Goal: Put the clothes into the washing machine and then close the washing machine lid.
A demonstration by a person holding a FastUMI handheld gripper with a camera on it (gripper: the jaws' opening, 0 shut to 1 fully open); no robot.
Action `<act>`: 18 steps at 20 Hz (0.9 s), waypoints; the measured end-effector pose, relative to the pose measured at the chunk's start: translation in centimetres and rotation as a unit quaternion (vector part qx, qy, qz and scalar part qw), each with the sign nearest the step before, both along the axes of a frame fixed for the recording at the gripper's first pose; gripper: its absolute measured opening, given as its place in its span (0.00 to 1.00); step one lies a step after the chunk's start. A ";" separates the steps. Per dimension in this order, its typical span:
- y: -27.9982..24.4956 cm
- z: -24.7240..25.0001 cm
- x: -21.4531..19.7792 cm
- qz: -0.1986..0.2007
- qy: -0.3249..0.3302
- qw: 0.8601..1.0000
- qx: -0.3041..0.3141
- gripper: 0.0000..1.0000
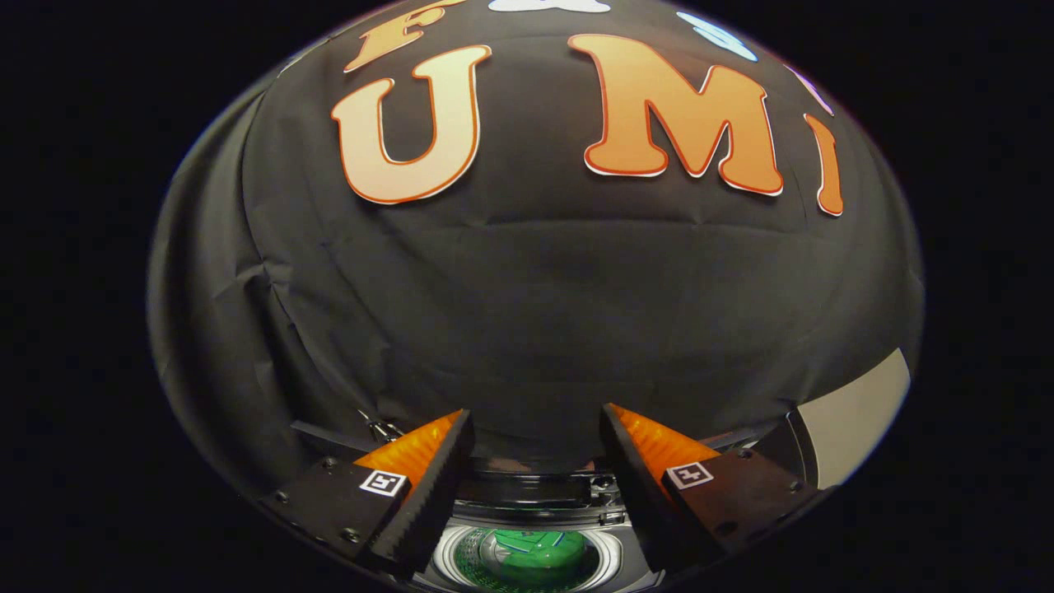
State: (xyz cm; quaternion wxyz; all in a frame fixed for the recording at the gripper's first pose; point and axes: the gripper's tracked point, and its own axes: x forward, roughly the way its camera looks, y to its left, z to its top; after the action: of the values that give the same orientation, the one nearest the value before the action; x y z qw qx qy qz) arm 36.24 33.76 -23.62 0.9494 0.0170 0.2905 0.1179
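My gripper (535,428) is open, with nothing between its fingers, and faces the black cloth wall. Below and between the fingers lies the washing machine's top opening (527,527), seen from above. A green garment (531,556) lies inside the round drum, ringed by the drum's pale rim (449,552). The fingers hover above the opening and touch neither the machine nor the garment. The machine's lid is hidden from me.
The dark back edge of the washing machine's top (535,490) runs just beyond the drum. A pale panel (856,412) stands to the right of the right finger. The black cloth wall (535,313) rises close behind the machine.
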 end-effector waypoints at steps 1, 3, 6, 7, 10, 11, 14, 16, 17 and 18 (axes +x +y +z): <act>-0.2 -0.5 -0.1 -0.005 0.009 1.000 -0.005 0.99; -0.3 -0.5 -0.1 -0.007 0.005 1.000 -0.005 0.99; -0.3 -0.6 -0.4 -0.007 0.004 1.000 -0.007 0.99; -0.3 -0.8 -0.7 -0.006 0.010 1.000 -0.009 0.99; -0.5 -0.5 -1.2 -0.004 0.002 1.000 -0.010 1.00; -0.5 -0.4 -1.9 -0.003 -0.001 1.000 -0.010 1.00; -0.6 -0.2 -3.5 -0.002 -0.017 1.000 -0.006 1.00; -0.8 -0.2 -4.4 -0.001 -0.018 1.000 -0.005 0.99; -0.9 -0.2 -4.9 -0.001 -0.019 1.000 -0.005 0.99; -1.0 -0.1 -5.3 0.000 -0.020 1.000 -0.007 0.99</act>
State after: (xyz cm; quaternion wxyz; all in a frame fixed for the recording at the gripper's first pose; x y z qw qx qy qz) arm 30.90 32.72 -23.77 0.9551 0.0082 0.2725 0.1159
